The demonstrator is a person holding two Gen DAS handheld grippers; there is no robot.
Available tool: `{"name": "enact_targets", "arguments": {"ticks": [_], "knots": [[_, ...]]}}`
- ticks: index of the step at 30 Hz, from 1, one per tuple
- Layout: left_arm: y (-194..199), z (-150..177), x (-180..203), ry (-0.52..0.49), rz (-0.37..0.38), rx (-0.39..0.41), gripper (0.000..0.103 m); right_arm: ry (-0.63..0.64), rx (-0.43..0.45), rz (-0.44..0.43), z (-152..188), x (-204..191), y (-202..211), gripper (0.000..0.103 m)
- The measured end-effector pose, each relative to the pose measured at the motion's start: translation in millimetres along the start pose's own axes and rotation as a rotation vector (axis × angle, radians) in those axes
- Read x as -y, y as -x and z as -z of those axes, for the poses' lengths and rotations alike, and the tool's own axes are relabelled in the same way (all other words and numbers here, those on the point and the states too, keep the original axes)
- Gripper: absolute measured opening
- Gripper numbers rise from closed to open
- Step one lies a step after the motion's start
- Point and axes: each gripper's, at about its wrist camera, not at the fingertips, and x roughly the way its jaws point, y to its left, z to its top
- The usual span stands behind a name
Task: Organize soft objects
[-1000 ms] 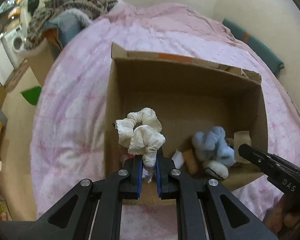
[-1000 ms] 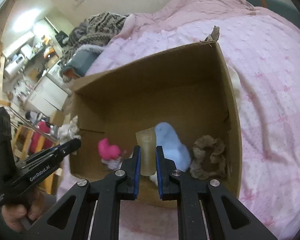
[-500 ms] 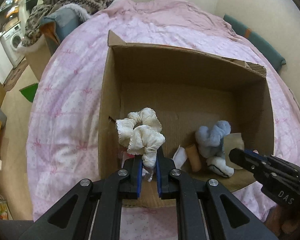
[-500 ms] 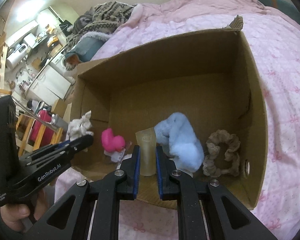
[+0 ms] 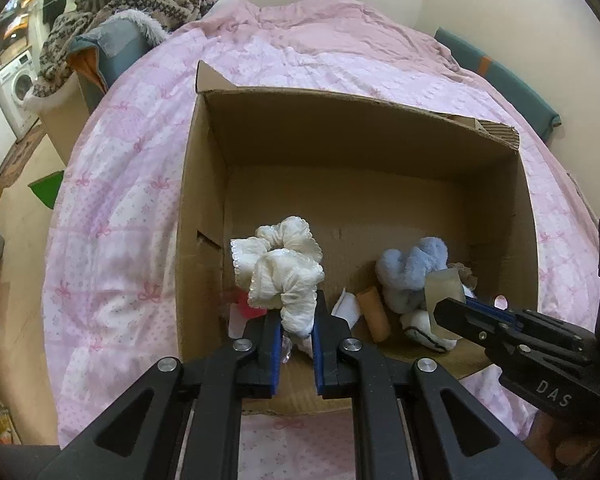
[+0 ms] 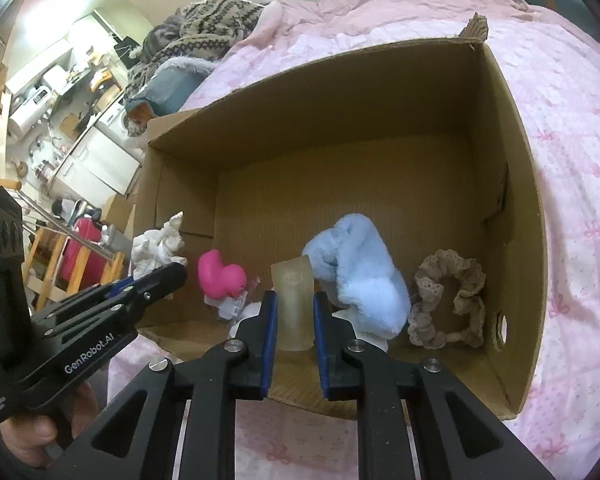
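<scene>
Over the left side of the cardboard box (image 5: 204, 208) on the pink bedspread (image 5: 112, 216), the left gripper (image 5: 296, 320) pinches a white scrunchie (image 5: 280, 268). To its right the right gripper (image 6: 294, 312), jaws just easing apart, still brackets a translucent tube (image 6: 294, 304). A blue plush (image 6: 356, 280) and a beige scrunchie (image 6: 448, 300) lie inside.

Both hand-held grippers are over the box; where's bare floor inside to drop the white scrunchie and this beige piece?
The far half of the cardboard box floor, along the back wall, is bare. The near strip is crowded: pink toy, blue plush, beige lace scrunchie. A small gap lies between pink toy and blue plush.
</scene>
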Motion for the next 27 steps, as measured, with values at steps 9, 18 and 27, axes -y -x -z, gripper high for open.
{"name": "enact_targets", "arguments": {"ticks": [9,18,27], "knots": [[4.0,1.5,2.9,-0.035,-0.037,0.015,0.026,-0.001,0.008,-0.021,-0.1,-0.7,1.3,0.023],[24.5,3.2,0.1,-0.048,-0.072,0.079,0.054,-0.025,0.025,-0.024,-0.9,4.8,7.3,0.033],[58.6,6.8,-15.4,-0.003,-0.100,0.158,0.069,-0.022,0.120,-0.032,0.5,-1.9,37.3,0.069]]}}
